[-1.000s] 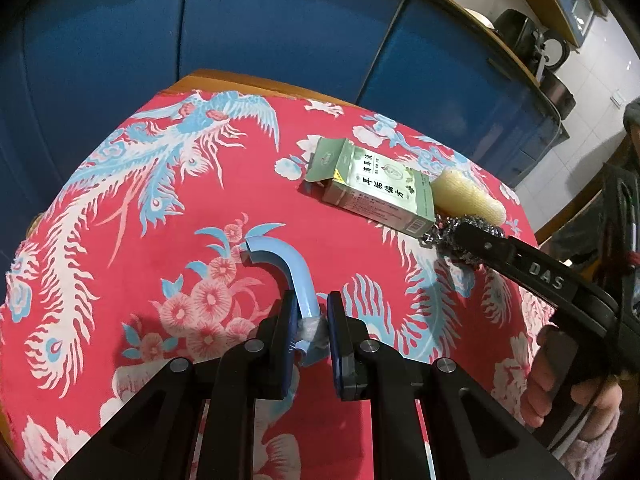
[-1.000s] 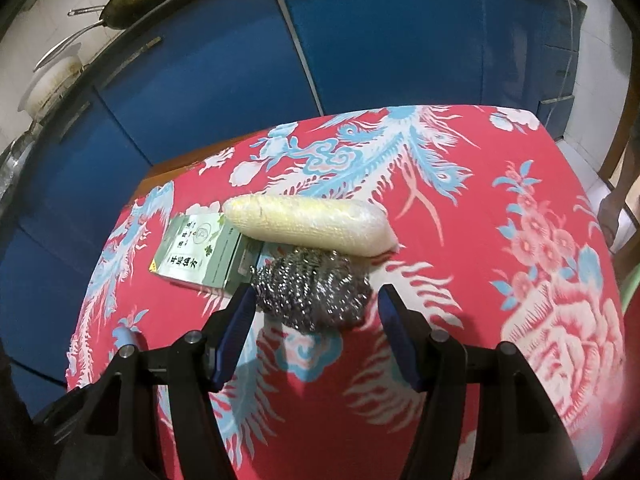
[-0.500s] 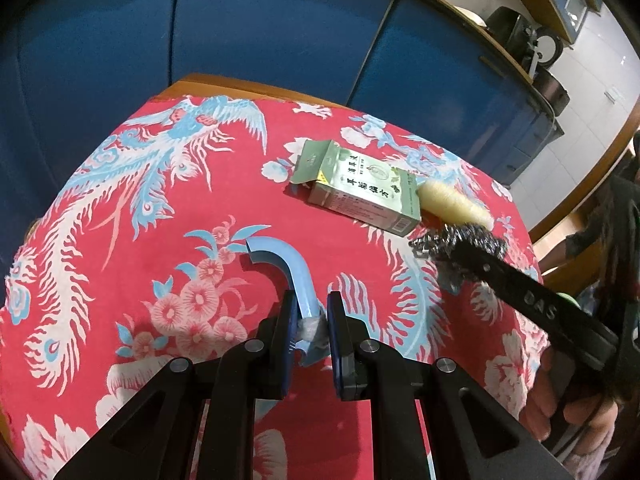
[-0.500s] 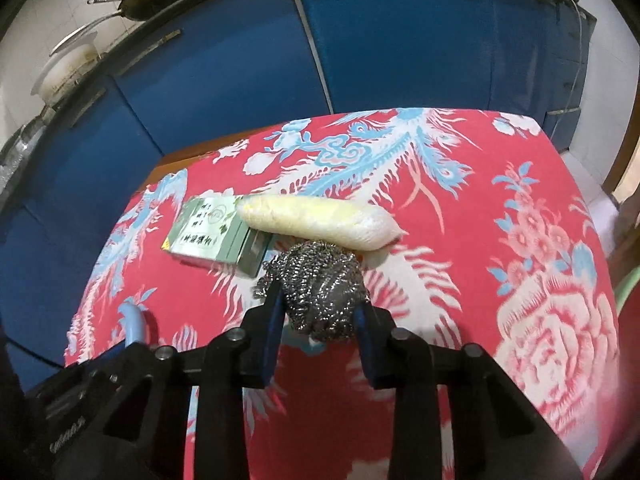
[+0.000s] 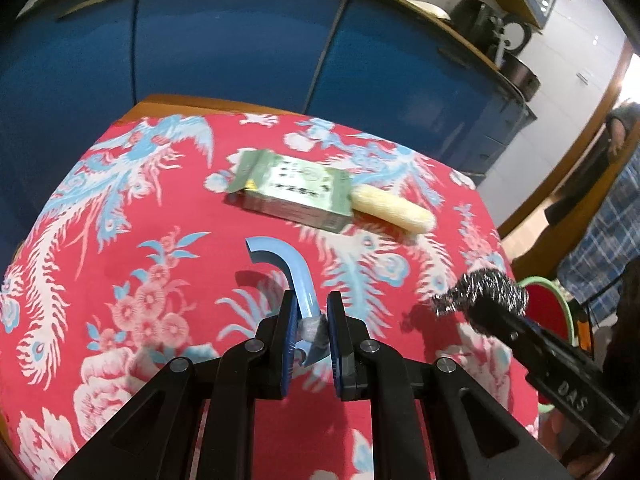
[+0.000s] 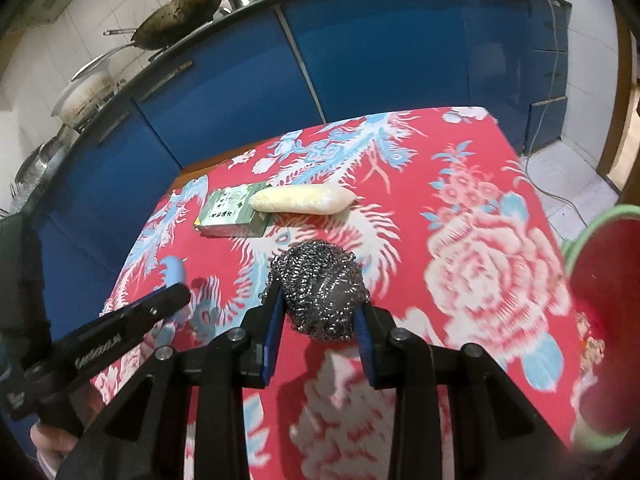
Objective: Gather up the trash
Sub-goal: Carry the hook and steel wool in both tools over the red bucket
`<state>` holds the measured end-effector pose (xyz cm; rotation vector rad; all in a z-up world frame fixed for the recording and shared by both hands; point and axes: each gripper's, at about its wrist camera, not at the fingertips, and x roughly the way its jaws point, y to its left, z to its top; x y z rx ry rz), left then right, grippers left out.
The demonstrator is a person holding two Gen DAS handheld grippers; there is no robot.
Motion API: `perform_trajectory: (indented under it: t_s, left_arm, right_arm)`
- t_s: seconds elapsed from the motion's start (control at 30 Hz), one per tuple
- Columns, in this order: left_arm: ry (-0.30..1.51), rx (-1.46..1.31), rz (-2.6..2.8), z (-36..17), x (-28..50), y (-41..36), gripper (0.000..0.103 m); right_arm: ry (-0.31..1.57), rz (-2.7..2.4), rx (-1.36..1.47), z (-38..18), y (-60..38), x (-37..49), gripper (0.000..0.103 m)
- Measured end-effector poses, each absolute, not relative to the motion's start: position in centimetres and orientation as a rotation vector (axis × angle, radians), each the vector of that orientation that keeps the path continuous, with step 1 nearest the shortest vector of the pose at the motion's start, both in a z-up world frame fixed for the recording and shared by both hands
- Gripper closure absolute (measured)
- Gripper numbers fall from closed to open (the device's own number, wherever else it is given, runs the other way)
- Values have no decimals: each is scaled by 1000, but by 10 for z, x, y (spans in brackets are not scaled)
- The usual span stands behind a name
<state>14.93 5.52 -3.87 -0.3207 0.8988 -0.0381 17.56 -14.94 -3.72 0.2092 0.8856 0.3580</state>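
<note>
Left wrist view: our left tongs (image 5: 310, 326) are clamped on the lower end of a curved light-blue plastic piece (image 5: 288, 268), whose hooked tip arcs up and left over the bench (image 5: 120, 208) with its red phoenix-and-flower cloth. Farther back a green box (image 5: 296, 194) lies flat, flap open at its left end, and a pale yellow roll (image 5: 394, 210) touches its right end. At right, our right tongs (image 5: 486, 304) carry a steel-wool scourer (image 5: 482, 290), near a red bin with a green rim (image 5: 548, 306) just past the bench edge. Right wrist view: the right tongs (image 6: 318, 318) are closed on the scourer (image 6: 318, 288), which bulges above the blue pads. Behind it the box (image 6: 230, 212) and roll (image 6: 302, 200) lie touching on the cloth. The left tongs (image 6: 168, 296) enter from lower left; we cannot tell their grip from here. The bin (image 6: 600, 276) stands at the right edge. Blue cabinets (image 6: 380, 52) back the scene.
</note>
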Motion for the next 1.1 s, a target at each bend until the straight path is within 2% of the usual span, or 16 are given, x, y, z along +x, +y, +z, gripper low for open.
perform_trajectory:
  t_s: [0.47, 1.1]
  left_arm:
    - [903, -272, -230, -15, 147, -6, 88]
    - [954, -87, -491, -9, 156, -148, 88]
  right_arm:
    - [838, 242, 324, -23, -225, 119, 67]
    - [796, -94, 433, -43, -358, 90, 66]
